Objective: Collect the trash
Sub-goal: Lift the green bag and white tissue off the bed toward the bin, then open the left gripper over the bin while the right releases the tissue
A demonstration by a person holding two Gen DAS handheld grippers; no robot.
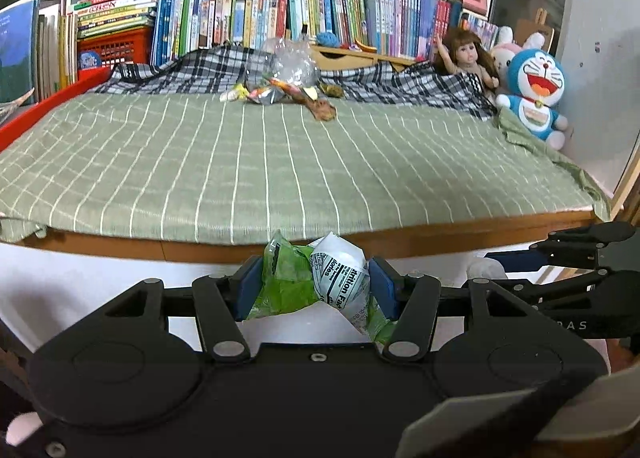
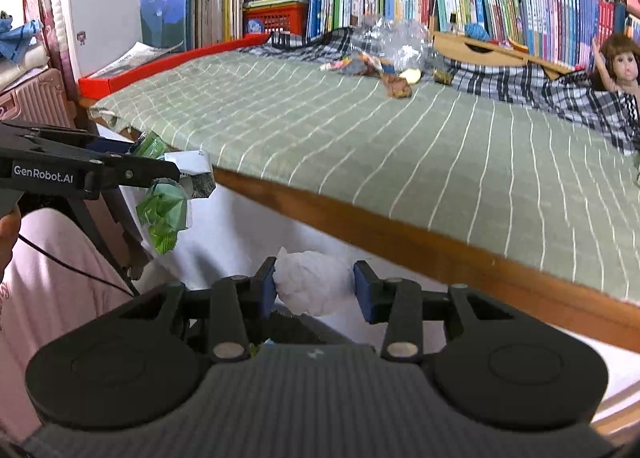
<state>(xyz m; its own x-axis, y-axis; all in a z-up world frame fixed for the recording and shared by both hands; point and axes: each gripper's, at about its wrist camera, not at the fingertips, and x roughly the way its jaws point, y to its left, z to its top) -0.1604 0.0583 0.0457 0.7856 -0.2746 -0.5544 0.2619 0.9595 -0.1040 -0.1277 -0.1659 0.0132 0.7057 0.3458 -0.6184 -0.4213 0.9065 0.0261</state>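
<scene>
My left gripper (image 1: 316, 282) is shut on a crumpled green and white snack wrapper (image 1: 288, 278), held just off the near edge of the bed. From the right wrist view the same wrapper (image 2: 164, 210) hangs from the left gripper (image 2: 176, 174) at the left. My right gripper (image 2: 315, 288) is shut on a white paper ball (image 2: 312, 282), below the bed's wooden edge. More trash (image 1: 280, 92) lies at the far side of the green checked sheet (image 1: 240, 162): foil wrappers, a brown scrap and a clear plastic bag (image 1: 288, 58).
A wooden bed frame (image 2: 400, 230) runs along the near edge. Books (image 1: 256, 14) line the back, with a red basket (image 1: 114, 46). A doll (image 1: 466, 54) and blue plush toy (image 1: 536, 94) sit far right on a plaid cloth (image 1: 420, 86). A person's pink clothing (image 2: 60, 278) is at left.
</scene>
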